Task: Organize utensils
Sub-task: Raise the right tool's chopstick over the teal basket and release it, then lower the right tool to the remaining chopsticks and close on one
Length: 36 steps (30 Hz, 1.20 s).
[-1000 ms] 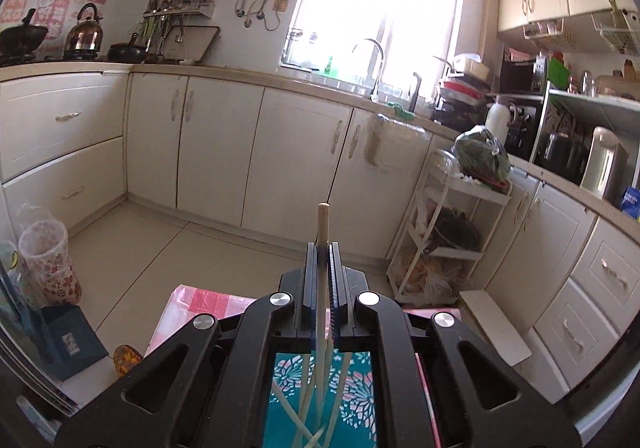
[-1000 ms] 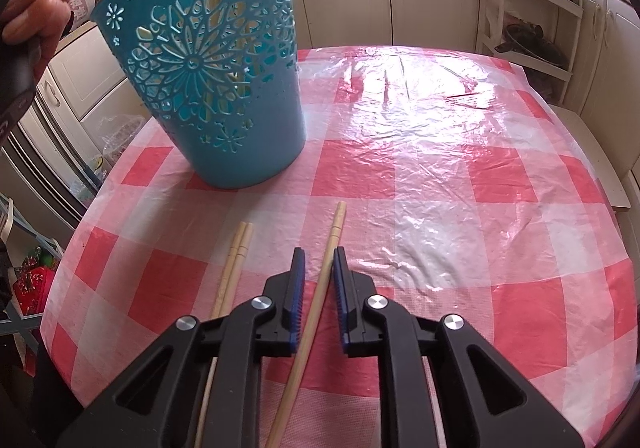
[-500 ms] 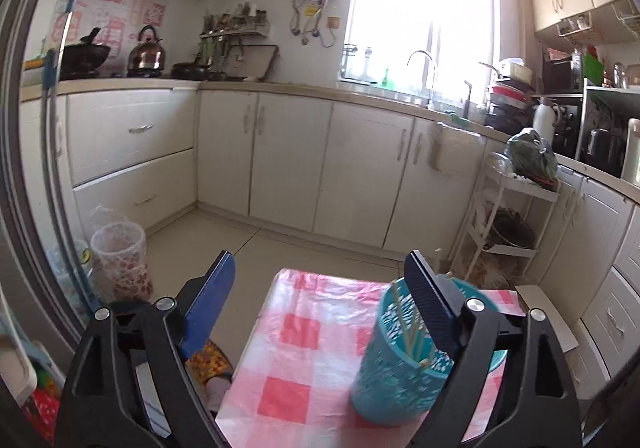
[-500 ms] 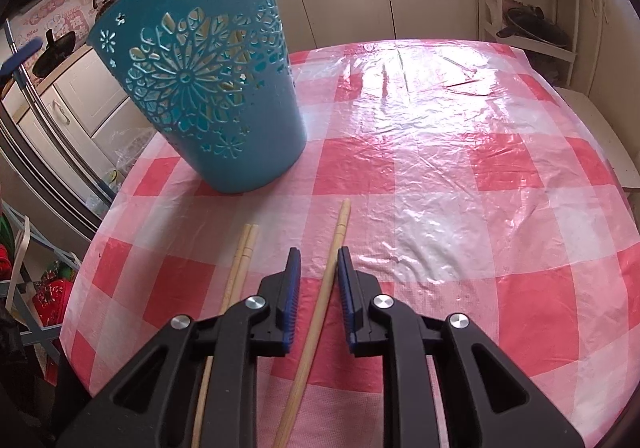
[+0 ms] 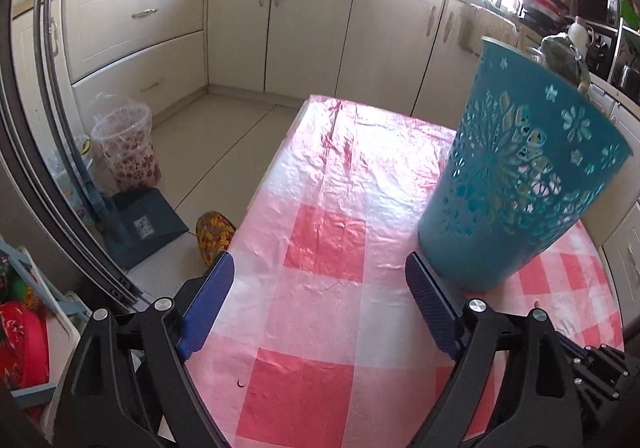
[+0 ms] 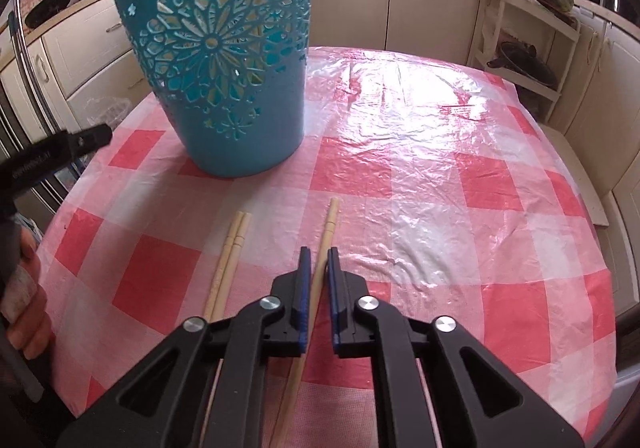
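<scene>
Left gripper [image 5: 316, 280]: jaws wide apart, holding nothing; 1 s ago they pinched 1 chopstick above the basket, so that stick is delivered.
Basket [image 5: 516, 184]: teal, upright, right of frame in my left view, just beside my right fingertip; pale sticks show through its cutouts.
Right gripper [image 6: 318, 260]: jaws nearly closed around 1 chopstick [image 6: 328, 224] at lower centre; contact I cannot tell, as before.
Pair of chopsticks [image 6: 234, 244]: flat on the tablecloth [image 6: 440, 176], just left of the single stick.
Task standing: 3 sticks left on the table, I judge; right side lifts next.
</scene>
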Each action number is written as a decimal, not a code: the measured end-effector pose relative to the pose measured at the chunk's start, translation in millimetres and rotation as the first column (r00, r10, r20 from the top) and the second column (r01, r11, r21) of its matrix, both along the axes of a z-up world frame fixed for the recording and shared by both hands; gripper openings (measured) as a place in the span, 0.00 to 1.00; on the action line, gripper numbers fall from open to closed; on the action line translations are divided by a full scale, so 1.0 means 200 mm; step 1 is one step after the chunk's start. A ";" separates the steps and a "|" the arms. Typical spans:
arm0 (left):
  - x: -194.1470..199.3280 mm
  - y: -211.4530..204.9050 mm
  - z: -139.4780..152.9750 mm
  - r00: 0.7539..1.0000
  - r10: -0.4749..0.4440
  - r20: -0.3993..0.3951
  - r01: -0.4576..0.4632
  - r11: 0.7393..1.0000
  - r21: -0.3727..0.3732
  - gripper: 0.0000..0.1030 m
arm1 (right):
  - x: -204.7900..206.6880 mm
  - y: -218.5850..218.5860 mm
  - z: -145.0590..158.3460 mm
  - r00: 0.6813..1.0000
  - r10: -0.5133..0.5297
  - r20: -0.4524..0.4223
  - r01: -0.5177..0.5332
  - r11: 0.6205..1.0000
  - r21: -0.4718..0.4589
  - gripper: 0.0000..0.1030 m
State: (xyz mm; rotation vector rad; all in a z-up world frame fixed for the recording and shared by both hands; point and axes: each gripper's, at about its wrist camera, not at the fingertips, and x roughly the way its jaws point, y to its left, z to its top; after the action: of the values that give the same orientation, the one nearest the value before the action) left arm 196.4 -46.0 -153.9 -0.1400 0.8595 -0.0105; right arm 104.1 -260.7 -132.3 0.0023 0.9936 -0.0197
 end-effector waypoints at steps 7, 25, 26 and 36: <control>0.03 0.01 -0.05 0.999 -0.005 -0.049 0.003 0.999 -0.039 0.84 | -0.10 -0.24 0.24 0.990 -0.085 0.111 0.038 0.929 0.368 0.06; 0.04 0.05 -0.05 0.999 0.014 -0.042 -0.018 0.995 -0.100 0.84 | 0.29 0.04 1.20 0.826 -0.005 0.564 -0.227 0.912 0.341 0.05; 0.04 0.05 -0.05 0.999 0.014 -0.041 -0.018 0.995 -0.102 0.84 | 0.30 0.05 1.20 0.823 0.002 0.567 -0.217 0.925 0.312 0.05; 0.03 0.05 -0.05 0.999 0.020 -0.035 -0.024 0.993 -0.116 0.84 | 0.51 0.12 0.76 0.930 0.074 0.361 -0.132 0.982 0.139 0.05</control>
State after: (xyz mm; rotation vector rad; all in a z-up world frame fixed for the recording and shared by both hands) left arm 202.8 -35.7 -163.4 -0.2598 0.8915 -0.0376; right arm 205.2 -236.8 19.7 0.0987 0.6292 0.1537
